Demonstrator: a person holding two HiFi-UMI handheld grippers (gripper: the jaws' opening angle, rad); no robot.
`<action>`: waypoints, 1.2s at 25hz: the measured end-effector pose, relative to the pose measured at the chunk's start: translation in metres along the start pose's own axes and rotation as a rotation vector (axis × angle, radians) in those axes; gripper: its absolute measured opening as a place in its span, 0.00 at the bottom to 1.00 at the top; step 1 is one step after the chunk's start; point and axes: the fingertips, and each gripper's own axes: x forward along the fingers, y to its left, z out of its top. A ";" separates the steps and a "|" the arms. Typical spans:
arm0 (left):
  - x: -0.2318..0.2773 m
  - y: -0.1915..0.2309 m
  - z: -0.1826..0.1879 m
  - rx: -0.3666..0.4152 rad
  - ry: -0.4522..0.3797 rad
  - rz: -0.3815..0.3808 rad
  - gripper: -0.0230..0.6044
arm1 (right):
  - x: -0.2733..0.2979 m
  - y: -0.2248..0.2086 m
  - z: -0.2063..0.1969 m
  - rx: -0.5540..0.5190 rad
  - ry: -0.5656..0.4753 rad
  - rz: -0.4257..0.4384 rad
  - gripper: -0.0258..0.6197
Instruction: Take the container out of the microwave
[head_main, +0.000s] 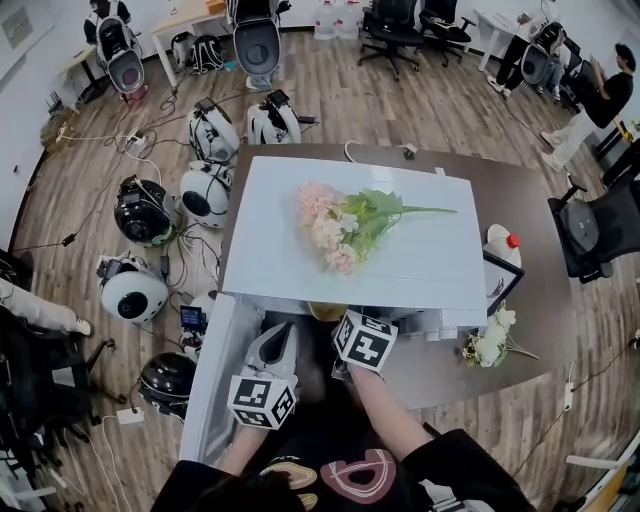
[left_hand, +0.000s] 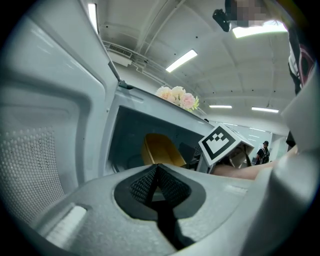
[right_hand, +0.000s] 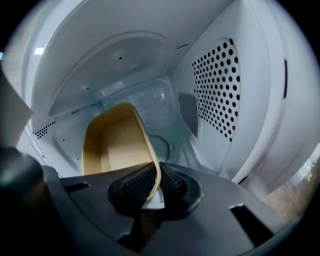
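Saw the white microwave (head_main: 270, 230) on the table (head_main: 540, 200), with door (head_main: 210, 390) swung open at its left. Found the tan container (right_hand: 115, 145) inside the microwave's cavity, tilted, open side showing. Caught the right gripper (right_hand: 155, 182) reaching into the microwave, jaws clenched on the container's near rim, thin wall pinched between the pads. Noted the left gripper (left_hand: 157, 185) just outside the microwave's opening, beside the door, jaws pressed together on nothing. Spotted pink flowers (head_main: 335, 225) lying on top of the microwave.
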 end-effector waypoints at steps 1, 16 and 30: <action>0.000 -0.001 0.000 0.002 -0.001 0.000 0.05 | -0.001 0.001 0.001 -0.010 -0.003 0.003 0.09; -0.018 -0.016 -0.008 0.005 -0.018 0.003 0.05 | -0.036 -0.003 -0.007 -0.103 0.003 0.041 0.09; -0.034 -0.032 -0.021 0.019 0.001 -0.015 0.05 | -0.082 -0.021 -0.015 -0.118 -0.019 0.042 0.08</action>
